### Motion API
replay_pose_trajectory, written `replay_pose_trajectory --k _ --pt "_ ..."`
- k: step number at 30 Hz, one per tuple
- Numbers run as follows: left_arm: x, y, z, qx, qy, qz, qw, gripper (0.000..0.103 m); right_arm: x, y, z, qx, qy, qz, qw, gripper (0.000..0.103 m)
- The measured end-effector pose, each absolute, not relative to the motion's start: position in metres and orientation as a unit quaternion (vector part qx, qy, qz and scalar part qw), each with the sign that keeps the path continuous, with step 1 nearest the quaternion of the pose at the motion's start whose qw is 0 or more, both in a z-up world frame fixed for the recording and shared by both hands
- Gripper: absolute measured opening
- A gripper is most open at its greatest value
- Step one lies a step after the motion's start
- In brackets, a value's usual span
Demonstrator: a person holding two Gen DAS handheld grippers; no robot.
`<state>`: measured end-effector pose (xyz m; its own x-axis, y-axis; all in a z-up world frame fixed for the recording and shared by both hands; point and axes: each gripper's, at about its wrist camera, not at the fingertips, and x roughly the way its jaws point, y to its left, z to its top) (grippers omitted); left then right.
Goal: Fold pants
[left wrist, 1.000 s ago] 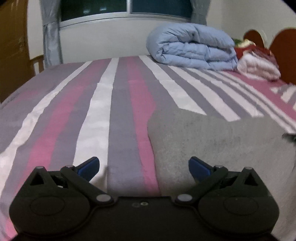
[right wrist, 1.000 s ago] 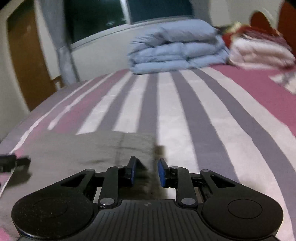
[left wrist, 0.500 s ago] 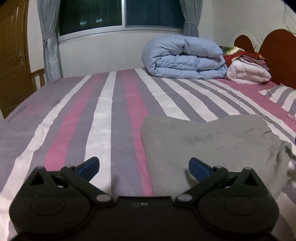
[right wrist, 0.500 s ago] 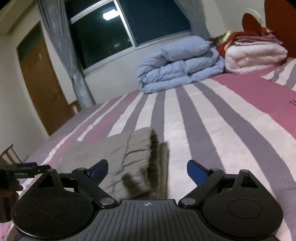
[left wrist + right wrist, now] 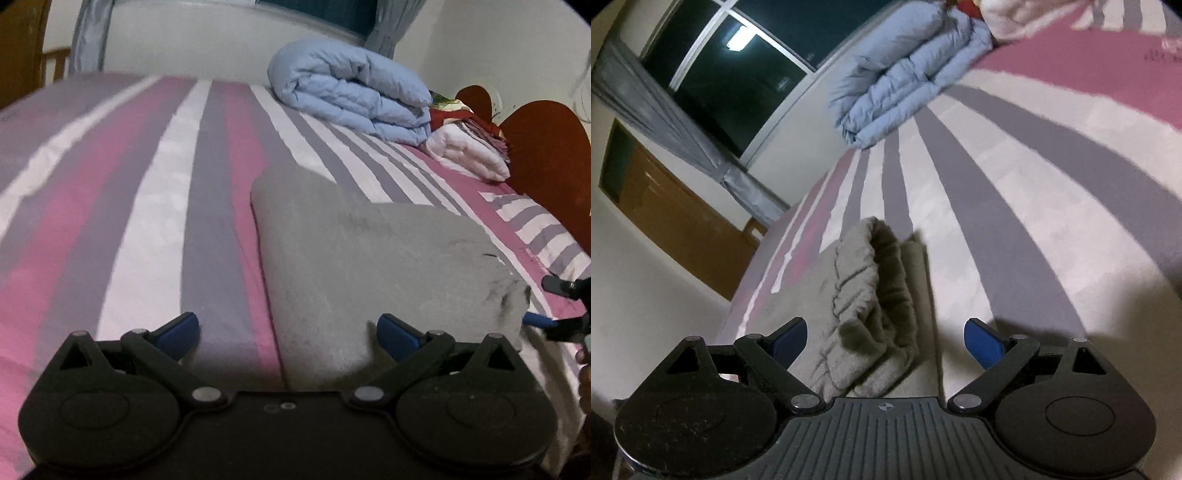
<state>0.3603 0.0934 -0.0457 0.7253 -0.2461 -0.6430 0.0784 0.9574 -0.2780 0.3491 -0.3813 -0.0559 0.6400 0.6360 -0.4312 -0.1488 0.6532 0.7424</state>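
Observation:
Grey pants (image 5: pixel 369 258) lie folded in a thick pad on the striped bed (image 5: pixel 147 221). My left gripper (image 5: pixel 288 332) is open just above the pad's near left corner, its blue pads wide apart and touching nothing. At that view's right edge my right gripper (image 5: pixel 547 302) shows by the pants' rumpled end. In the tilted right wrist view the gathered waistband end (image 5: pixel 871 288) lies loose between the spread fingers of my right gripper (image 5: pixel 886 341), which is open. Neither pad presses the cloth.
A folded light-blue duvet (image 5: pixel 351 92) sits at the bed's far side beside a stack of white and red blankets (image 5: pixel 469 147). A wooden headboard (image 5: pixel 546 155) stands at the right. A curtained window (image 5: pixel 738 66) and a wooden door (image 5: pixel 676 218) are beyond the bed.
My right gripper opened and let go of the pants' end, then rolled sideways. The pants now lie folded over. My left gripper stayed open and shifted a little.

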Motion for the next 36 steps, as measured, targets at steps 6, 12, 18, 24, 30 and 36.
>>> replay_pose_trajectory --k 6,12,18,24,30,36 --pt "0.374 0.103 -0.064 -0.174 0.379 -0.108 0.903 0.097 0.360 -0.381 -0.068 0.372 0.375 0.246 0.813 0.091" --pt "0.386 0.121 -0.074 -0.242 0.377 -0.136 0.884 0.094 0.376 -0.380 -0.080 0.395 0.385 0.275 0.788 0.091" --pt "0.404 0.131 -0.085 -0.293 0.380 -0.182 0.858 0.084 0.389 -0.376 -0.083 0.390 0.385 0.288 0.785 0.091" --pt "0.418 0.128 -0.097 -0.325 0.385 -0.231 0.833 0.078 0.398 -0.370 -0.086 0.386 0.387 0.303 0.781 0.091" --pt "0.434 0.128 -0.112 -0.369 0.377 -0.267 0.806 0.063 0.414 -0.354 -0.090 0.384 0.395 0.313 0.774 0.091" --pt "0.433 0.125 -0.115 -0.384 0.366 -0.258 0.807 0.035 0.428 -0.329 -0.082 0.355 0.420 0.325 0.770 0.063"
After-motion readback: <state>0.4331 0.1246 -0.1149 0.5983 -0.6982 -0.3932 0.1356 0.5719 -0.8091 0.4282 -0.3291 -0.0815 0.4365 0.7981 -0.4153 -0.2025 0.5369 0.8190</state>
